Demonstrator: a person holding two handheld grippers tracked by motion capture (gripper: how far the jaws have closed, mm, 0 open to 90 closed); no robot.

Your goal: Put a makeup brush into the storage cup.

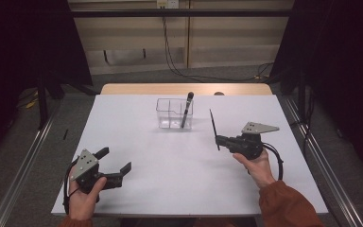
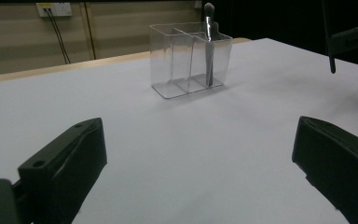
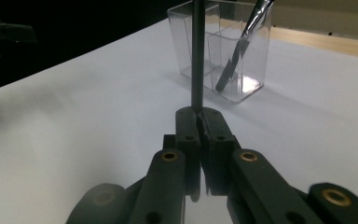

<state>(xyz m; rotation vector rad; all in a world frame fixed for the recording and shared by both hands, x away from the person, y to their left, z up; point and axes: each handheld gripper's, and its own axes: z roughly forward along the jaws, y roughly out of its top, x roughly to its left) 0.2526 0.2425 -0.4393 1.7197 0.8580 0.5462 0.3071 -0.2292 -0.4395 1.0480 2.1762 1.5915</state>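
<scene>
The thin dark stick (image 1: pixel 213 128), probably a slender brush or liner, is pinched at its lower end between the pressed-together jaws of the right gripper (image 1: pixel 219 140). It stands in the air to the right of the clear organizer (image 1: pixel 174 113) and a little nearer the person, apart from it. Its long axis runs close to vertical; in the high view the free upper end leans slightly away from the person and toward the organizer. In the right gripper view the stick (image 3: pixel 196 56) rises straight out of the jaw tips, in front of the organizer (image 3: pixel 223 51).

The step in hand looks like dropping this stick into the organizer, where a dark-handled makeup brush (image 1: pixel 186 109) already leans in the right-hand compartment, bristles up. To do it well, I would keep the grip firm and low on the shaft, carry the stick above the organizer's rim before lowering, and choose a compartment with room so it does not knock the leaning brush. Since the held end is the lower one, the gripper itself may meet the rim; tilting the stick so a free end goes in first seems the safer way. Release should come only once that end rests on the organizer's floor, because the light plastic box could slide or tip on the white counter (image 1: pixel 137 189).

The left gripper (image 1: pixel 116 160) sits well to the left of the organizer and nearer the person, jaws spread wide with nothing between them.
</scene>
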